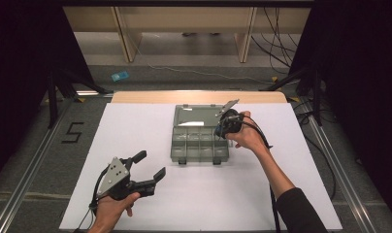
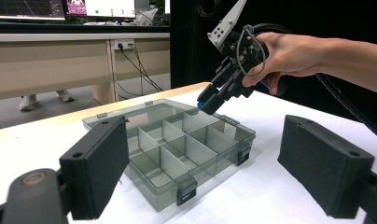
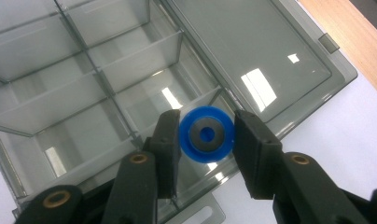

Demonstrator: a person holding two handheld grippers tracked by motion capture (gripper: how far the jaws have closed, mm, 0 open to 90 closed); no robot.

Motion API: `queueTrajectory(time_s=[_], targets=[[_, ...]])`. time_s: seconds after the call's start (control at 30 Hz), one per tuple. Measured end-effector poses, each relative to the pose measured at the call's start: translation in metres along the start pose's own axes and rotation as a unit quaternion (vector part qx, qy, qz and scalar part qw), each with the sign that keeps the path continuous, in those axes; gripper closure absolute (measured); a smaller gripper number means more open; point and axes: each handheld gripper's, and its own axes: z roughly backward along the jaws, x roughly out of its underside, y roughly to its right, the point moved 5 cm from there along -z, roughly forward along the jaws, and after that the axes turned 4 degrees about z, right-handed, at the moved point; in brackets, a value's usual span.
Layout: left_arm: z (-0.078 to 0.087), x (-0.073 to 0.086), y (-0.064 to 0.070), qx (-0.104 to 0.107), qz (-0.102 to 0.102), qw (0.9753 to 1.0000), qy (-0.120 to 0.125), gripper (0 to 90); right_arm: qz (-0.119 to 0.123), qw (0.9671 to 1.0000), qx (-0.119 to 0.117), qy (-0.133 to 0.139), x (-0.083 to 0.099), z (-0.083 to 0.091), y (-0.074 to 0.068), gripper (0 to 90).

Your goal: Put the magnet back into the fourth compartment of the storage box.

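Jaws of the right gripper [image 3: 206, 140] pinch a blue disc [image 3: 206, 134] above the empty box [image 1: 178, 145]; left gripper [image 1: 148, 167] gapes wide, nothing placed yet.

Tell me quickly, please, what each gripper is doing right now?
Left gripper: open, holding nothing.
Right gripper: shut on a blue wheel, above the open organizer box.

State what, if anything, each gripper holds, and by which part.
The right gripper pinches a blue ring by its opposite outer edges, above the open compartment box. The left gripper is open and holds nothing.
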Motion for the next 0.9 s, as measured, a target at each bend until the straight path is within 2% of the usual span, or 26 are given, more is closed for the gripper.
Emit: queueTrajectory(time_s=[0.43,0.5,0.7,0.9], targets=[[0.0,0.0,0.0,0.0,0.0,1.0,0.0,15.6,0.0,0.9999,-0.004,-0.013,0.002,-0.009,-0.002,61.9],[0.0,0.0,0.0,0.0,0.0,1.0,-0.001,15.6,0.004,0.9998,-0.005,-0.017,0.002,-0.011,-0.001,60.8],[0.0,0.0,0.0,0.0,-0.001,1.0,-0.001,15.6,-0.009,0.9998,0.001,-0.02,0.004,-0.01,0.0,52.2],[0.0,0.0,0.0,-0.001,-0.002,1.0,-0.001,15.6,-0.015,0.9998,0.006,0.009,-0.002,0.0,-0.002,44.5]])
